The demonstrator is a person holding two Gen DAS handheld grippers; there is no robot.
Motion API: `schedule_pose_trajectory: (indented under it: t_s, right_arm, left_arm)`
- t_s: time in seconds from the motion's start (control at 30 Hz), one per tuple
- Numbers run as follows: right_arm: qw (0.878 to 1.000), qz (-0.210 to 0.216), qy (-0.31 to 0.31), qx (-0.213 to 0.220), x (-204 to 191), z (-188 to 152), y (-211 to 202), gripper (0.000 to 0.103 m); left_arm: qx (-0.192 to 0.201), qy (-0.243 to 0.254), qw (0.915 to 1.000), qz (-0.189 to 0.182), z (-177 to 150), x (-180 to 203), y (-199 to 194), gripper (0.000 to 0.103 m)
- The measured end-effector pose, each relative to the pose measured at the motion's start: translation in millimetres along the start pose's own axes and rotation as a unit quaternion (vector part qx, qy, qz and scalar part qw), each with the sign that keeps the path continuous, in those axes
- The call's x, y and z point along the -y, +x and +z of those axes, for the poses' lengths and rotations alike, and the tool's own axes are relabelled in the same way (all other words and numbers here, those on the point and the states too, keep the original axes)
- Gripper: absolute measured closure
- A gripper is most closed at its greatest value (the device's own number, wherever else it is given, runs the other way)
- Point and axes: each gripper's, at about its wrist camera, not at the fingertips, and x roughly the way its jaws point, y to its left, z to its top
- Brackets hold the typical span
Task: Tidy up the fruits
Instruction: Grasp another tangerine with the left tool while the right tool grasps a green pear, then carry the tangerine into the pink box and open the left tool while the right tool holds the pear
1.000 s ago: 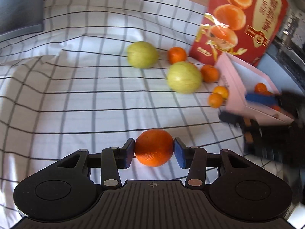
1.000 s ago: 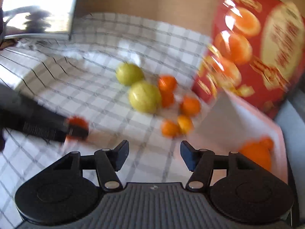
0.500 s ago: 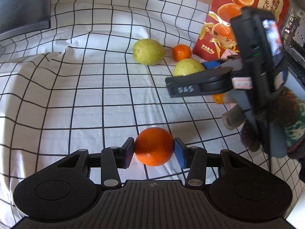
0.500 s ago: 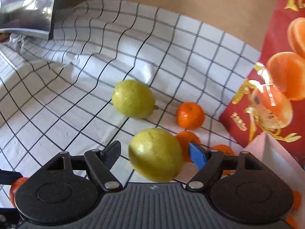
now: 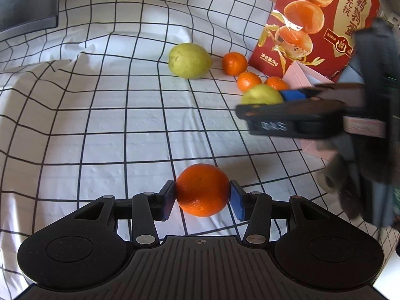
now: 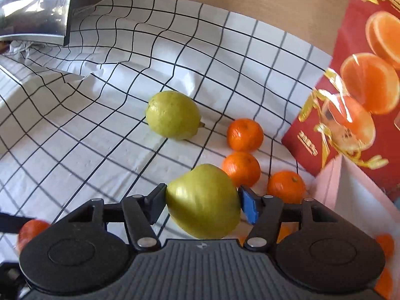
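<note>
**Two grippers, two fruits, one pink box**

The right gripper (image 6: 202, 205) was closing its jaws on a green pear-like fruit (image 6: 203, 201), the pads meeting its flanks across the short width while its long axis ran roughly away from the camera, narrow end farthest. The pink box (image 6: 350, 200) stood just to that gripper's right, against a red printed bag (image 6: 362, 87), with several small oranges already visible inside it. Three loose mandarins (image 6: 241, 168) lay between the held fruit and the box; a second green fruit (image 6: 173, 115) rested farther from the box on the checked cloth (image 6: 100, 137).

The left gripper (image 5: 202, 197) held a large orange (image 5: 202, 190) between its blue pads, well apart from the box, which showed beyond the right gripper in the left wrist view. Judging by position, the right hand was the nearer to the box, and a short carry rightward looked like its next move.
</note>
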Motion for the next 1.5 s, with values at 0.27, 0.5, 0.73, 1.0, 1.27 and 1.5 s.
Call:
schedule_pose_trajectory:
  t_s: [0.27,0.5,0.73,1.0,1.27,1.5]
  right_arm:
    - [0.999,0.031,0.030,-0.012,4.7,-37.5,-45.7,0.041]
    - [0.999,0.030,0.040,-0.008,10.4,-76.3,-84.3,0.041]
    - [1.000,0.011,0.024,-0.004,-1.6,-104.2,-107.0,0.041]
    - [0.998,0.003,0.063,0.006,0.1,-116.9,-113.9,0.026]
    - [0.993,0.021,0.113,-0.002,9.5,-127.4,-103.7,0.024]
    - [0.992,0.025,0.120,-0.009,10.5,-122.9,-89.4,0.012]
  left_arm:
    - [0.003,0.004,1.0000,0.000,1.6,0.4,4.1,0.051]
    - [0.003,0.013,0.9998,0.013,2.3,6.1,5.0,0.052]
    - [0.005,0.022,0.9997,0.008,-3.6,19.9,3.9,0.052]
    - [0.004,0.039,0.9990,0.021,-14.1,32.6,3.0,0.052]
    - [0.002,0.056,0.9982,0.023,-18.0,35.4,3.4,0.050]
    - [0.003,0.064,0.9977,0.021,-18.6,35.6,3.9,0.049]
